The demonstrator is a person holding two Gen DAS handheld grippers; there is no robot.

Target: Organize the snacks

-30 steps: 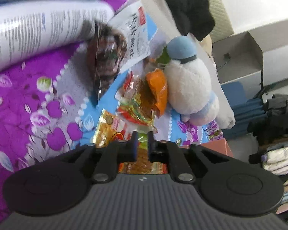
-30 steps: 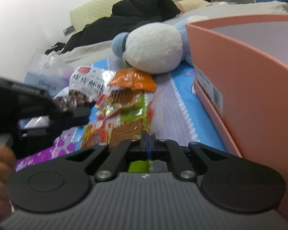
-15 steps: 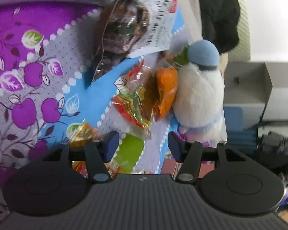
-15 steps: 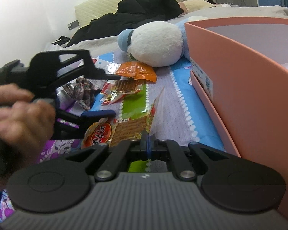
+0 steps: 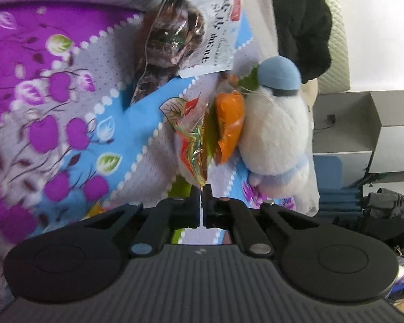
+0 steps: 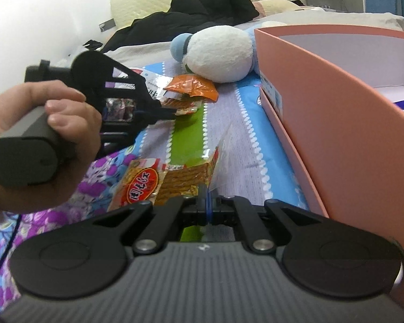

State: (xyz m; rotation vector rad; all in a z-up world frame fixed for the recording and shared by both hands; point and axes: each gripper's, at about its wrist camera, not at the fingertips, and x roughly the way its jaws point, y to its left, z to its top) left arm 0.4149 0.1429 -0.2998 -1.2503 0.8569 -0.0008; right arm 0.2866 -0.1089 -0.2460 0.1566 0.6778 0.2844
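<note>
Two hand-held grippers now grip snacks: our left hand-held gripper (image 5: 201,194), spread wide a moment ago, pinches the clear packet (image 5: 194,145) beside the plush toy (image 5: 276,134); our right hand-held gripper (image 6: 208,197) stays clamped on the biscuit pack (image 6: 169,179) (nearer us), so both can go to the pink box (image 6: 336,102).

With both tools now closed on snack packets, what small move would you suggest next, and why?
Probably lift the right tool slightly and carry its biscuit packet toward the pink box. The tool is shut on the packet's clear edge, and the open box stands just beside it. The left tool is pinching a red-and-green packet and can follow.
</note>
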